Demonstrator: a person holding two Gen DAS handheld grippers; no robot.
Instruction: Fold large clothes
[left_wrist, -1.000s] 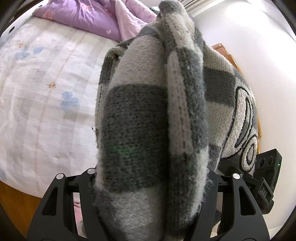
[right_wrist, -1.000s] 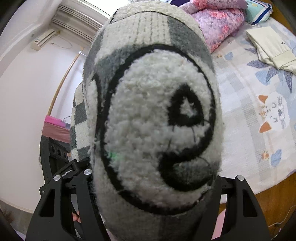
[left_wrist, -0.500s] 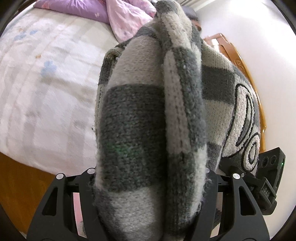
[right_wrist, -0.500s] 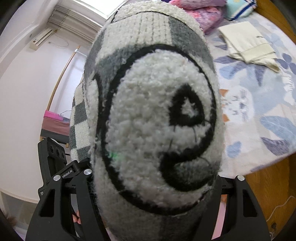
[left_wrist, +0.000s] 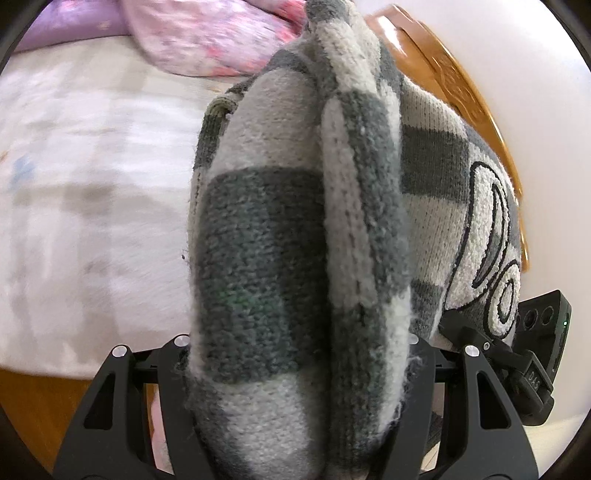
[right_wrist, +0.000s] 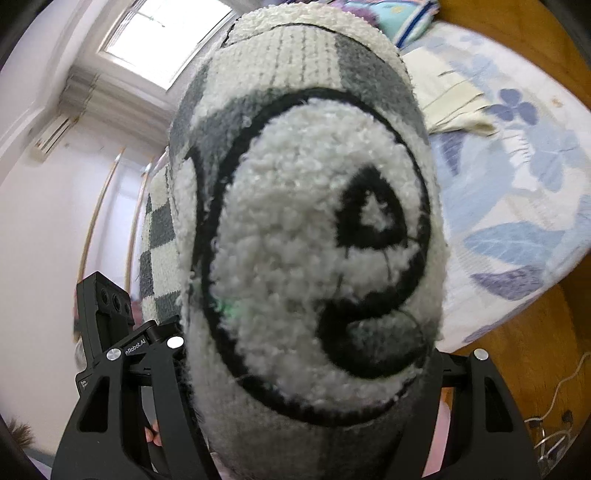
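Bedroom setting: a bed (left_wrist: 92, 206) under a pale printed sheet, soft and lightly wrinkled, blue flower and leaf motifs on its near corner in the right wrist view; a crumpled pink floral quilt (left_wrist: 207, 40) at its head; a curved, glossy wooden headboard (left_wrist: 469, 99) against a plain white wall; a folded cream garment (right_wrist: 454, 103) lying flat on the sheet. Item: sweater (left_wrist: 266, 266), chunky knit, grey-and-cream checks, with a fleecy white patch outlined in black stitching. It hangs bunched above the bed, stretched between the two tools. Left tool (left_wrist: 299, 369): black jaws clamped on a thick checked fold. Right tool (right_wrist: 306, 373): jaws clamped on the fleecy patch. Change from a second ago: both grips unchanged; the quilt and headboard now sit larger and nearer in the left view, and more window and ceiling show in the right.
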